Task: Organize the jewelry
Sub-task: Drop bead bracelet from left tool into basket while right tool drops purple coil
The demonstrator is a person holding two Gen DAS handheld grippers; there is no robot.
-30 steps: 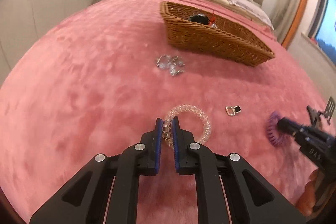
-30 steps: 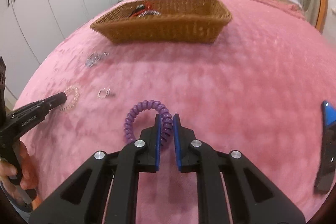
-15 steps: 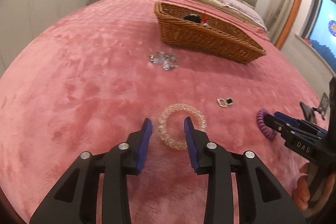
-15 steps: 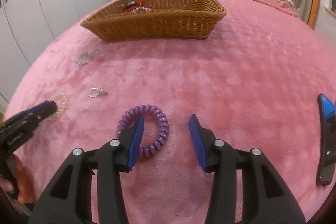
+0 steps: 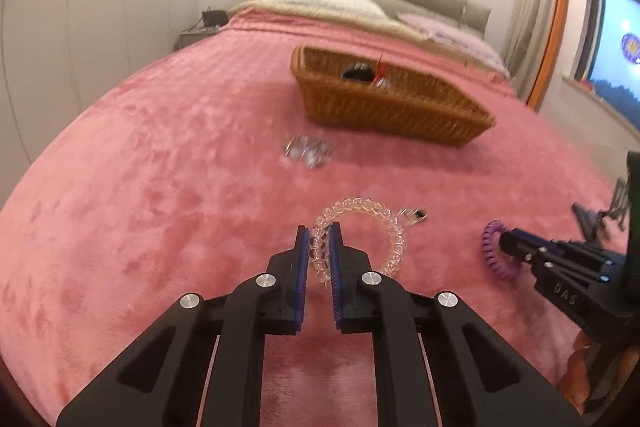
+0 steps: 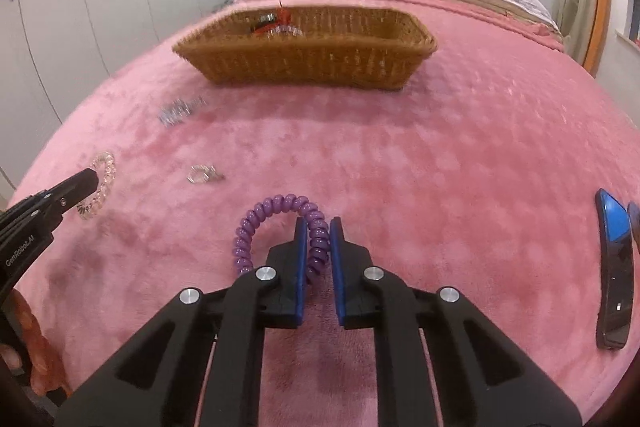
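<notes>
My left gripper [image 5: 319, 233] is shut on a clear spiral coil band [image 5: 394, 231] and holds it just above the pink bedspread. My right gripper [image 6: 319, 227] is shut on a purple spiral coil band [image 6: 272, 205]. In the left wrist view the right gripper [image 5: 506, 245] shows at the right with the purple band [image 5: 490, 247]. In the right wrist view the left gripper [image 6: 90, 181] shows at the left with the clear band [image 6: 105, 173]. A wicker basket [image 5: 400, 111] [image 6: 312, 61] holding several jewelry pieces stands beyond.
A silver crystal piece [image 5: 308, 151] [image 6: 180, 113] lies before the basket. A small ring-like piece [image 5: 416, 215] [image 6: 202, 174] lies between the two bands. A dark phone [image 6: 614, 275] lies at the right. Pillows and headboard are at the far end.
Half a second ago both grippers were open around their bands. Both have now shut on the bands again, and both views have tilted up toward the basket.
</notes>
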